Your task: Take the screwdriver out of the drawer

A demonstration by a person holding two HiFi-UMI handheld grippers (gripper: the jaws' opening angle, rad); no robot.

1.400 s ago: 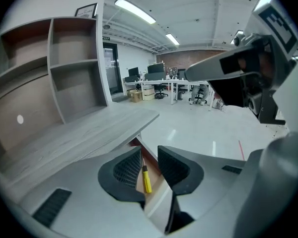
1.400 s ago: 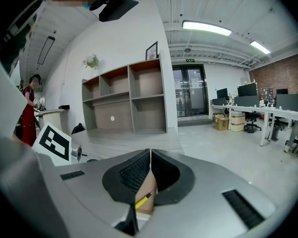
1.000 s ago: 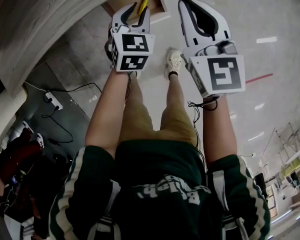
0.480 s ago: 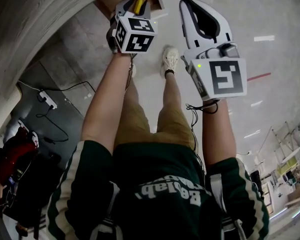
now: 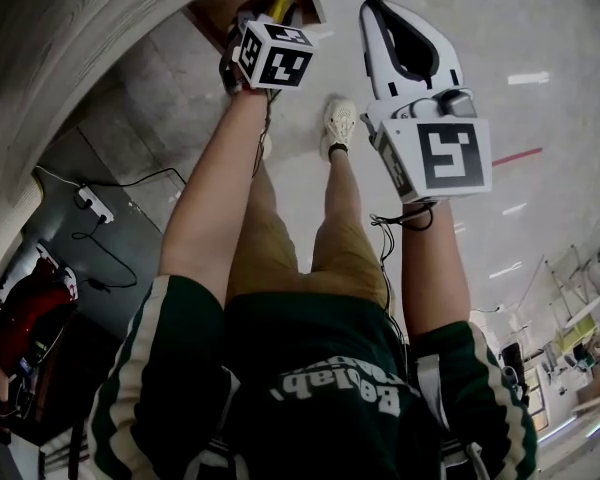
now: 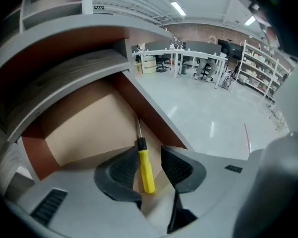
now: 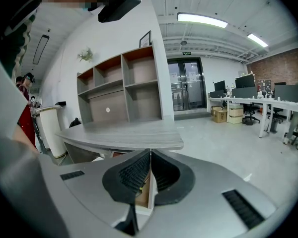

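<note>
The screwdriver [image 6: 145,168], yellow-handled with a thin metal shaft, lies on the brown floor of the open drawer [image 6: 84,128] close to its right wall. My left gripper [image 6: 145,153] is lowered into the drawer. Its jaws have just been opening and now stand open on either side of the yellow handle, pads not pressing it. In the head view its marker cube [image 5: 275,56] hides most of the jaws, with the screwdriver [image 5: 278,6] showing above. My right gripper [image 5: 375,8] hangs over the floor to the right of the drawer [image 5: 230,3], shut and empty.
The curved grey desk top [image 5: 70,48] overhangs the drawer on the left. A power strip [image 5: 90,200] with cables lies on the floor under it. The person's shoe [image 5: 340,123] stands below the grippers. An open shelf unit [image 7: 124,88] stands behind the desk.
My left gripper has gone down into the drawer, away from the head camera, and its jaws have spread around the screwdriver handle. The right gripper has hardly moved.
</note>
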